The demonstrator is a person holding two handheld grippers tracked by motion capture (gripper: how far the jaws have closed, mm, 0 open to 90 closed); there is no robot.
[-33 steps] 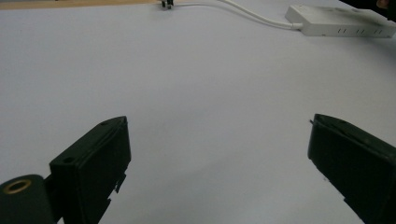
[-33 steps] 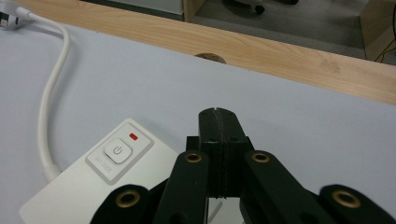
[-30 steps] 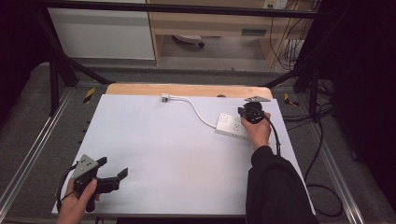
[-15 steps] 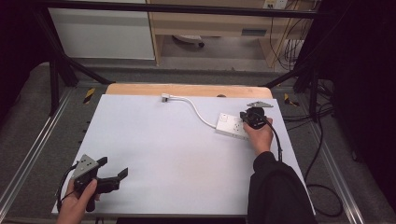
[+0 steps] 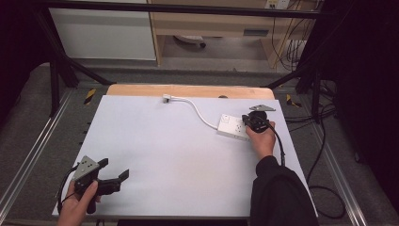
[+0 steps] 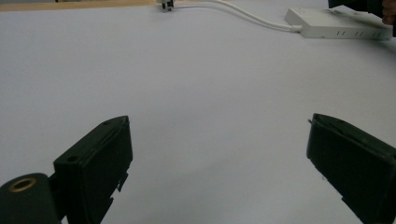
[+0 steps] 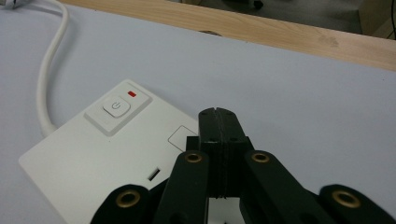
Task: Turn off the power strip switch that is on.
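Hovering pressed together over the strip (image 7: 107,154), the right gripper (image 7: 218,116) hasn't pushed its switch (image 7: 116,107); left gripper (image 5: 113,176) idles spread.

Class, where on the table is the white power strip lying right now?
In the high view the power strip lies flat at the table's right side near the far wooden edge, directly under the right gripper, its white cord running left toward the plug.

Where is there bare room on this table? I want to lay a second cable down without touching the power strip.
The widest bare patch is the middle of the table, between the left gripper and the power strip. The far-left stretch beside the plug is bare too. It is crowded at the right, where the shut right gripper hangs over the strip and its cord.
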